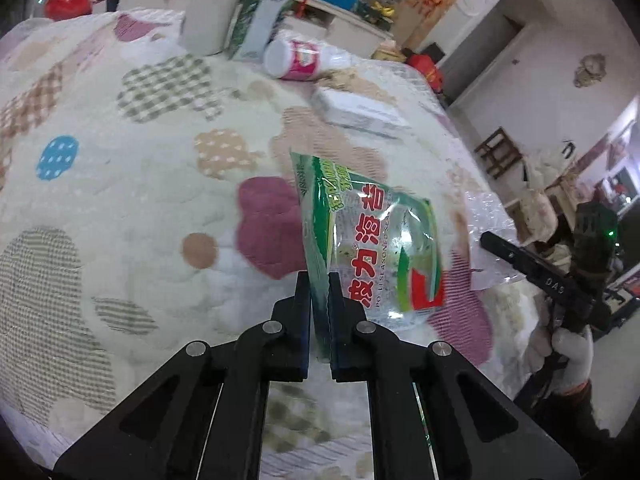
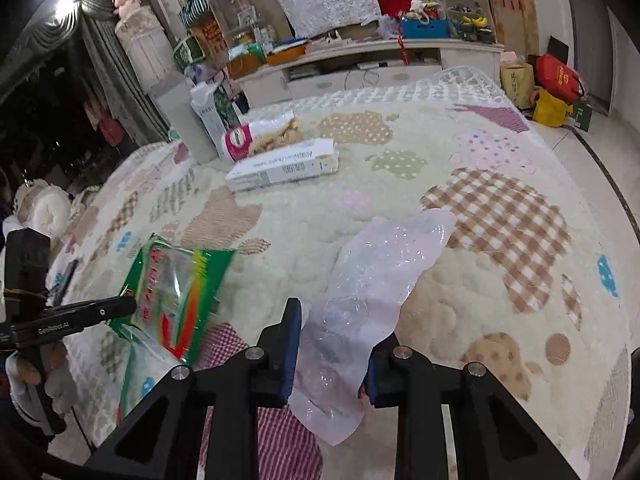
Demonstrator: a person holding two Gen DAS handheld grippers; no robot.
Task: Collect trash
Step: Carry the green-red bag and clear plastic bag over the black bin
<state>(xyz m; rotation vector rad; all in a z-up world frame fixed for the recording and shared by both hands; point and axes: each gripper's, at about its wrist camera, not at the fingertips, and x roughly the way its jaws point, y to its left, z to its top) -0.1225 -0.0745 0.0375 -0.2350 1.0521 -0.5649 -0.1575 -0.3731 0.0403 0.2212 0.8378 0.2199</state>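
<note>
Patchwork quilt; left tongs on seaweed packet

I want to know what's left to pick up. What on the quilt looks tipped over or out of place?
A white bottle with a pink label lies on its side beside the upright carton, and a flat white box lies loose on the patchwork quilt in front of them.

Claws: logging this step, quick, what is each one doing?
Left claw: shut on the green seaweed packet.
Right claw: shut on the clear plastic wrapper.
</note>
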